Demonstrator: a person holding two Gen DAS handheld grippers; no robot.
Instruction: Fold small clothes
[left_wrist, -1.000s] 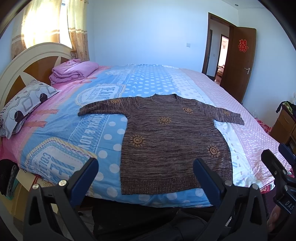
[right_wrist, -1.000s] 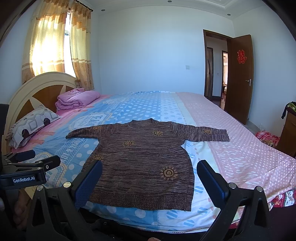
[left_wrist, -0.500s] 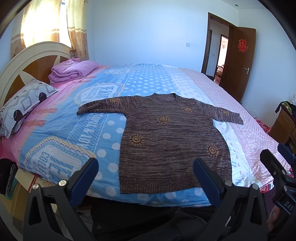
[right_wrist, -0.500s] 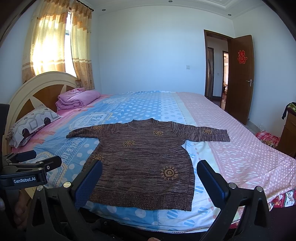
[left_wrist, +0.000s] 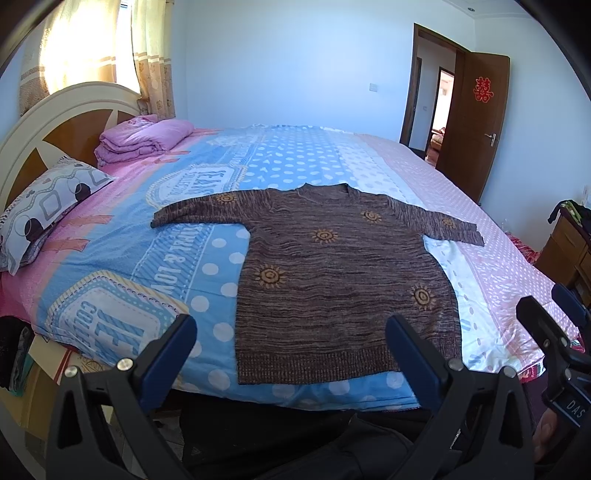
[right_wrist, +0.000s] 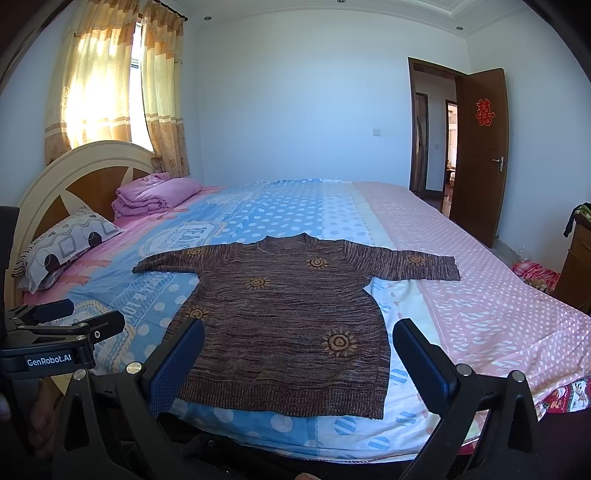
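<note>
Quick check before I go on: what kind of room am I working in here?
A home bedroom, by the look of it: a wide bed with a curved headboard, a pillow and folded pink bedding, and a brown sweater spread flat on it.

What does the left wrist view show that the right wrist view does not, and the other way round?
Only the left wrist view shows the cardboard boxes beside the bed. Only the right wrist view shows the ceiling lights and the curtain rod. Both show the brown sweater spread flat on the bed, the pink blanket, the pillow and the open door.
</note>
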